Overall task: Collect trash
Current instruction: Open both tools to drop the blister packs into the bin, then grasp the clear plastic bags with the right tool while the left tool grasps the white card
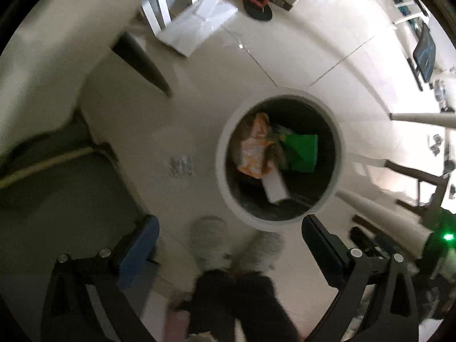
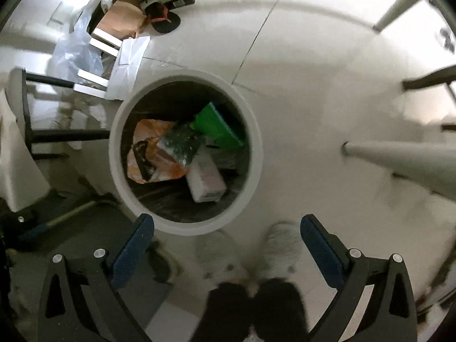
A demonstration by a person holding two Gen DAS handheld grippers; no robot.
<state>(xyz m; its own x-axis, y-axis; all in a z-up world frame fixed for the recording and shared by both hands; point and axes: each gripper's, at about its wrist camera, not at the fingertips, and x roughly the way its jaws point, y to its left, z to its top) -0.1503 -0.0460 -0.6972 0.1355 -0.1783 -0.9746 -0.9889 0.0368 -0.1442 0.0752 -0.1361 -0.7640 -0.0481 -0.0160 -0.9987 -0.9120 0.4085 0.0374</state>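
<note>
Two grippers, left gripper (image 1: pixel 228 245) and right gripper (image 2: pixel 226 242), hang spread and empty over the floor, the trash-filled bin (image 2: pixel 258 148) just beyond their fingertips, nearer the right gripper.

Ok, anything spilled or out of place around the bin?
One thing: a small crumpled clear wrapper lies on the floor beside the round white bin, not inside it. Nothing else stands out.

Glossy pale tiled floor (image 2: pixel 299 91) reflects bright light at two o'clock; white table legs (image 2: pixel 399 159) at three, dark chair frame (image 2: pixel 57 135) at nine.
</note>
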